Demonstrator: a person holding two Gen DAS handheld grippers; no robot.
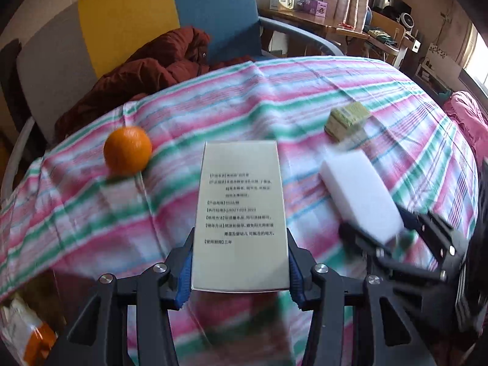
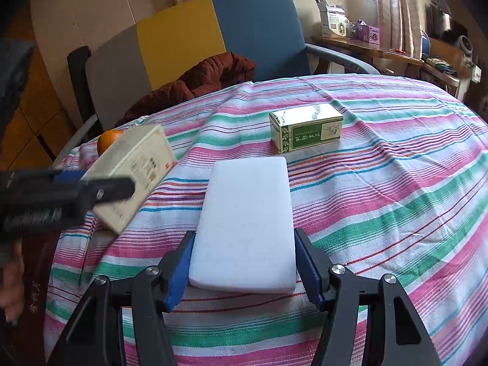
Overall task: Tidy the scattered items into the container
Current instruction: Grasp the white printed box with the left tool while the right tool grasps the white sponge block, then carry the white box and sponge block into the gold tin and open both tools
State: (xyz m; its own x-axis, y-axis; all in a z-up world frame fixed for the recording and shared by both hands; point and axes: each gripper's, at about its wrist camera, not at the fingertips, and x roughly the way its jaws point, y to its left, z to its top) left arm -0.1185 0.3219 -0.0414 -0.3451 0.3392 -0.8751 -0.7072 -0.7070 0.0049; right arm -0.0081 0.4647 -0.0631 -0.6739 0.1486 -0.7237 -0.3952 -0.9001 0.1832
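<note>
Two grippers each carry something above a round table draped in a striped cloth (image 2: 396, 183). Furthest left, an orange (image 1: 127, 150) sits on the cloth near the table's edge, in front of a dark red jacket (image 1: 146, 70) heaped on a chair of grey, yellow and blue panels (image 2: 189, 39). Next comes the left gripper (image 1: 240, 267), its blue-padded fingers (image 1: 184, 277) clamped on both long sides of a cream box (image 1: 241, 213) printed with black text; from the right wrist view this box is tilted and lifted off the cloth. To its right, the right gripper (image 2: 244, 270) has its fingers pressed against the near end of a white foam block (image 2: 247, 222), which extends forward along the fingers; whether the block's far end rests on the cloth cannot be told. Beyond the block, well apart from it, a green and white carton (image 2: 306, 128) stands on the cloth. No container is visible in either view.
</note>
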